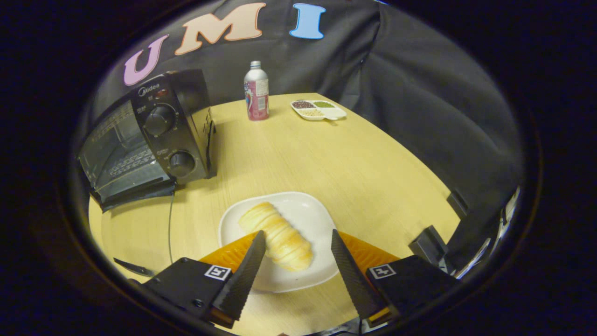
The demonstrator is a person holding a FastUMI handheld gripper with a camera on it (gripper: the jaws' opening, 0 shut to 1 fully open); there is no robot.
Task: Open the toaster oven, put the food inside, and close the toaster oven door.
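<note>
A golden ridged bread roll (pixel 276 234) lies on a white plate (pixel 308 212) on the wooden table. My gripper (pixel 297 239) is open just above the plate, and the near end of the roll sits between its two fingers, closer to the left one, with neither finger pressing on it. Beyond the plate to the left stands a black toaster oven (pixel 144 137) with two knobs; its glass door hangs open toward the table, showing the wire rack inside.
A pink and white bottle (pixel 256 92) stands at the table's far side, with a small divided dish of beans (pixel 318 109) to its right. A thin cable (pixel 170 224) runs from the oven toward me. Dark clamps (pixel 431 242) grip the table's right edge.
</note>
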